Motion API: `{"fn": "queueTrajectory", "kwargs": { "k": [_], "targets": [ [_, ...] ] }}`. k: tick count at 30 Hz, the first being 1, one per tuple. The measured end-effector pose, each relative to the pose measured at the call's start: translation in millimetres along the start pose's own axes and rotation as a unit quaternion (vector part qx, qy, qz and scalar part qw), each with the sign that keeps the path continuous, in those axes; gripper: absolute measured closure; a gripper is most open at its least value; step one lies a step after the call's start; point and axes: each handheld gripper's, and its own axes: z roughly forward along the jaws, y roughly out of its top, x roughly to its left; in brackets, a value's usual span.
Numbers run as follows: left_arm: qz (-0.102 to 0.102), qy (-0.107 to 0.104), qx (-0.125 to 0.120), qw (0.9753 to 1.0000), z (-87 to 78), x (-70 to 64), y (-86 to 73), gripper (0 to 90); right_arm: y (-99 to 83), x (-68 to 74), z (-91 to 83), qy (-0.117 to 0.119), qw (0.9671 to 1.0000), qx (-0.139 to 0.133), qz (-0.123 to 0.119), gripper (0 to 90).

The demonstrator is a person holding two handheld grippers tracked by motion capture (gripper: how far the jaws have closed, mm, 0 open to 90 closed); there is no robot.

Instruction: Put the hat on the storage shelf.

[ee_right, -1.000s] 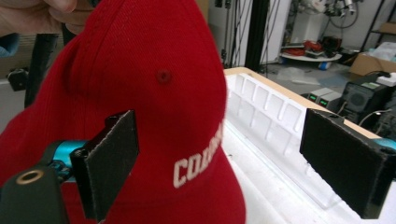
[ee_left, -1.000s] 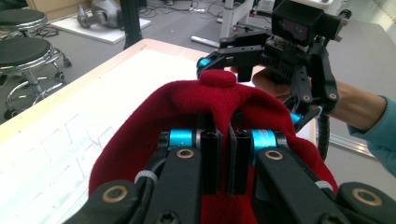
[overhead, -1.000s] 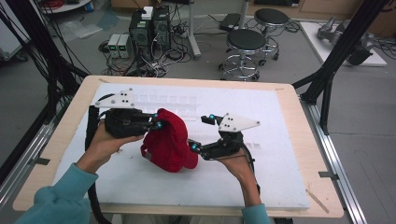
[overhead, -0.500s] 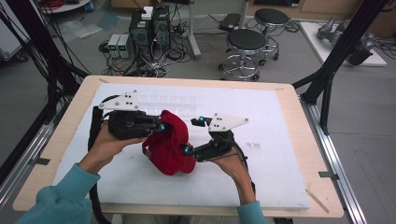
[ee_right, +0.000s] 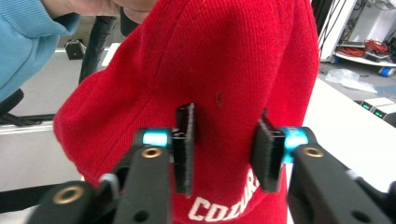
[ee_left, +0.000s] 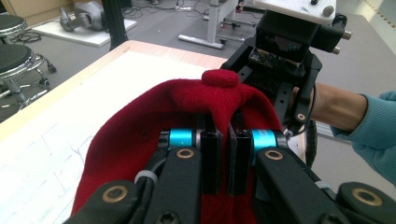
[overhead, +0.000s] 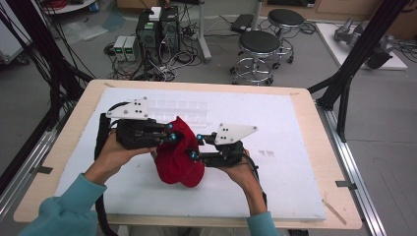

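Between the two grippers, mid-bench, sits a red knit cap (overhead: 178,156) on the white sheet (overhead: 295,162) covering the bench (overhead: 314,105). Left gripper (ee_left: 224,161) has its fingers (ee_left: 211,161) pinched tight on a fold of the cap, near the top button. Right gripper (ee_right: 226,149) has its fingers (ee_right: 185,147) spread apart, pressed against the fabric just above some white lettering, nothing clamped.

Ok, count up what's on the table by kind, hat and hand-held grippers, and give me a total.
Red cap: 1
Hand-held grippers: 2, the left hand-held gripper and the right hand-held gripper
Total: 3
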Motion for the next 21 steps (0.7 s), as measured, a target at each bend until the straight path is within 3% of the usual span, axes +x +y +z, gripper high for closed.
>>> {"fn": "queueTrajectory", "kwargs": {
  "k": [1, 5, 14, 16, 17, 18, 19, 20, 21],
  "targets": [
    [-0.001, 0.0, 0.0, 1.0, 0.0, -0.2, -0.1, 86.3, 0.0, 0.0, 0.0, 0.0, 1.0, 0.0, 0.0, 70.0],
    [-0.001, -0.002, -0.001, 1.0, -0.5, -0.5, -1.1, 86.2, 0.8, 1.3, -2.3, -0.001, 1.0, -0.001, -0.001, 84.9],
    [-0.002, -0.003, -0.004, 1.0, -1.6, 0.5, -3.8, 82.3, 1.0, 1.4, -3.1, -0.012, 0.9998, -0.003, 0.015, 86.5],
    [-0.004, 0.006, -0.008, 0.9999, -2.9, 1.0, -4.5, 67.8, 1.4, 1.3, -3.1, -0.018, 0.9997, -0.004, 0.014, 86.7],
    [-0.003, 0.01, -0.01, 0.9999, -3.2, 0.8, -4.5, 56.3, 1.6, 1.3, -3.2, -0.023, 0.9996, -0.002, 0.016, 86.8],
    [-0.005, 0.013, -0.014, 0.9998, -3.6, 0.2, -4.4, 56.3, 1.6, 1.3, -3.2, -0.023, 0.9996, -0.002, 0.016, 86.8],
    [-0.011, 0.019, -0.018, 0.9996, -3.9, 0.1, -4.0, 47.3, 1.5, 0.8, -3.0, -0.024, 0.9996, -0.002, 0.014, 86.8],
    [-0.025, 0.027, -0.022, 0.9991, -4.2, 0.6, -3.4, 23.3, 1.3, 0.6, -2.9, -0.03, 0.9994, 0.0, 0.017, 86.8],
    [-0.042, 0.051, -0.028, 0.9974, -5.0, 2.3, -3.1, 10.0, 1.3, 0.5, -3.3, -0.032, 0.9993, 0.001, 0.02, 86.8]
  ]
}}
